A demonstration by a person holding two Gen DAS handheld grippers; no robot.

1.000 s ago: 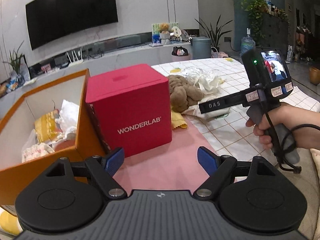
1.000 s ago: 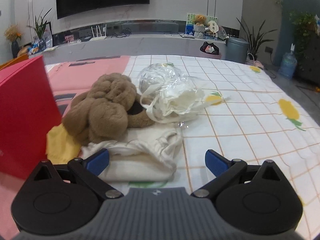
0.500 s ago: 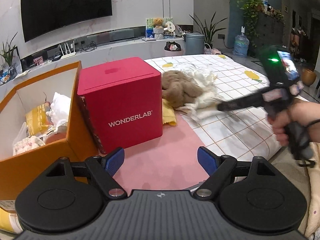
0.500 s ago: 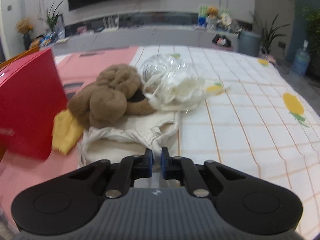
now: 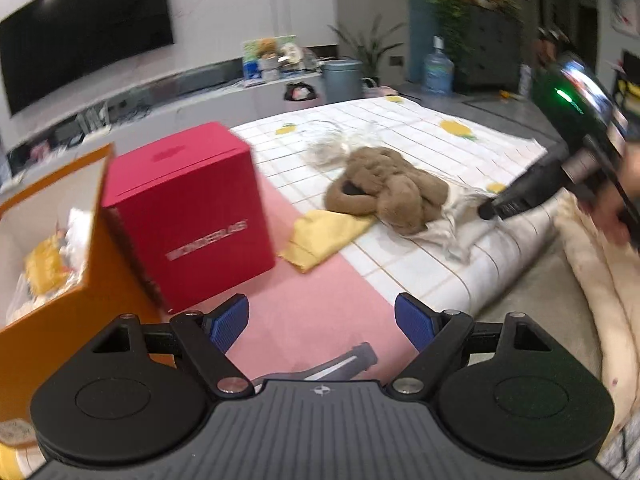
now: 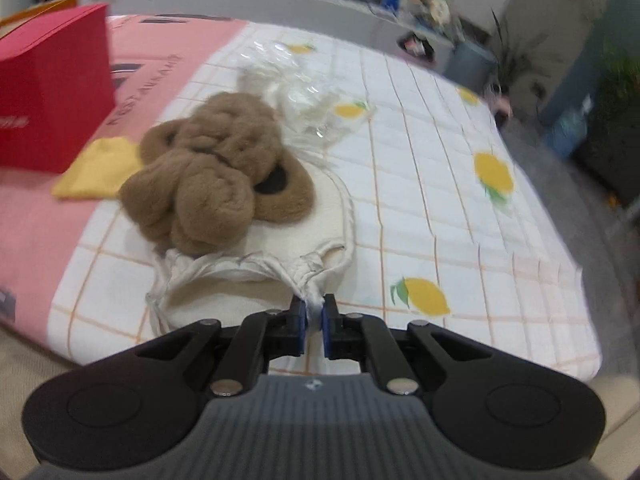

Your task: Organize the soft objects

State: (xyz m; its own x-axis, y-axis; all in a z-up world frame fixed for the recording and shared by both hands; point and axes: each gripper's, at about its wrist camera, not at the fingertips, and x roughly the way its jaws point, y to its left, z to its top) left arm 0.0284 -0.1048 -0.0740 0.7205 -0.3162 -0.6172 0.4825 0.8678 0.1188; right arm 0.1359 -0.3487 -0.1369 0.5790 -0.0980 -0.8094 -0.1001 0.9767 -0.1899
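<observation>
Right claw (image 6: pixel 314 317) clenched on cream cloth bag (image 6: pixel 256 280) near bed's front edge (image 6: pixel 440 344). One brown plush toy (image 6: pixel 216 176) lay on bag, one yellow cloth (image 6: pixel 98 168) beside. Left claw (image 5: pixel 322 322) released, over bare pink cover (image 5: pixel 304 312). One red box (image 5: pixel 188 208), one orange box (image 5: pixel 52 320).

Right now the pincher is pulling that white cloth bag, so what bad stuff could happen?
The brown plush toy lies on the cream cloth bag, so pulling may drag or tip it off. The right gripper pinches only a thin bunched edge, which might slip free. The bag sits near the bed edge, so loose things could slide onto the floor.
</observation>
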